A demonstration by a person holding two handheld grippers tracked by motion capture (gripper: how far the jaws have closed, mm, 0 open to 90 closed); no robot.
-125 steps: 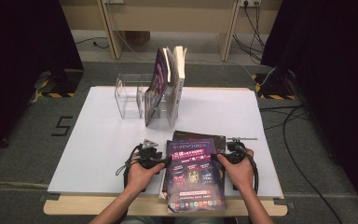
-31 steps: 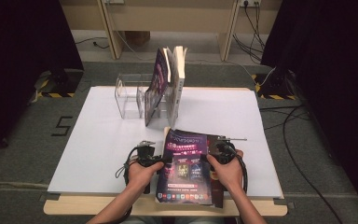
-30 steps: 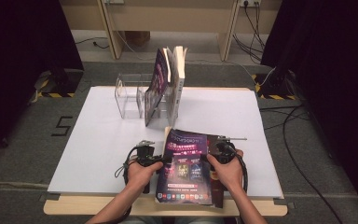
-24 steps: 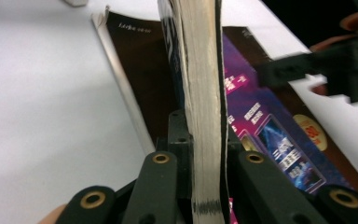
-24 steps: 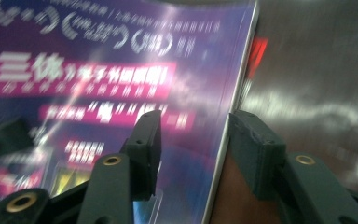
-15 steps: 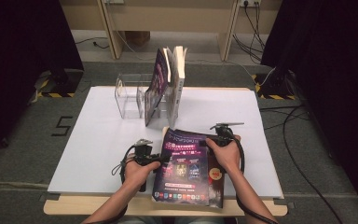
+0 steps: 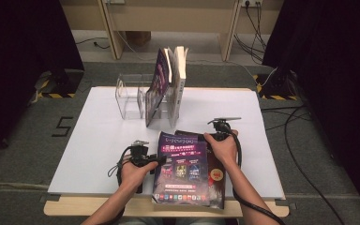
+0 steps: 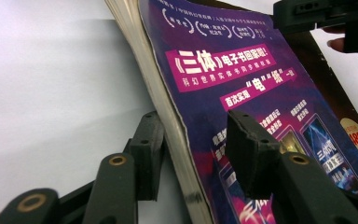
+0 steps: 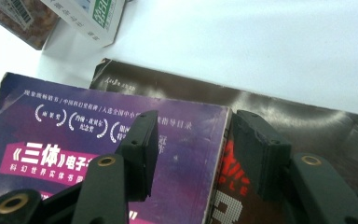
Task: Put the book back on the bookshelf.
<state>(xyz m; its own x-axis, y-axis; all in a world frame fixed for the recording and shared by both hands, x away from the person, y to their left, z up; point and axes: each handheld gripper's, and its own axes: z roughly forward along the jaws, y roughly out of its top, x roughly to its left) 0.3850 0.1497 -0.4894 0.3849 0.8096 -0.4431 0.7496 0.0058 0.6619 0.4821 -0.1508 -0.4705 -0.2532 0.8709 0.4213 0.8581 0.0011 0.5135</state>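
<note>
Shifted since 1 second back: right gripper (image 7: 217, 127), from the purple magazine's (image 7: 182, 166) right edge up to its far right corner, jaws just opening, spread astride that corner. Left gripper (image 7: 146, 159) also just opening, jaws loose around the left page edge. Lying on a darker magazine (image 7: 215, 173) at the table's (image 7: 93, 140) near edge.

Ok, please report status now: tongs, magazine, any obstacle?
Left tongs opening around purple magazine edge. Right tongs open above it. Dark magazine beneath.

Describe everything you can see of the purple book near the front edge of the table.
The purple book is a paperback with a glossy cover bearing white lettering and small pictures. It lies tilted on a darker book, its page edge raised between the open jaws of the left hand-held gripper. The right hand-held gripper straddles its far corner, open.
</note>
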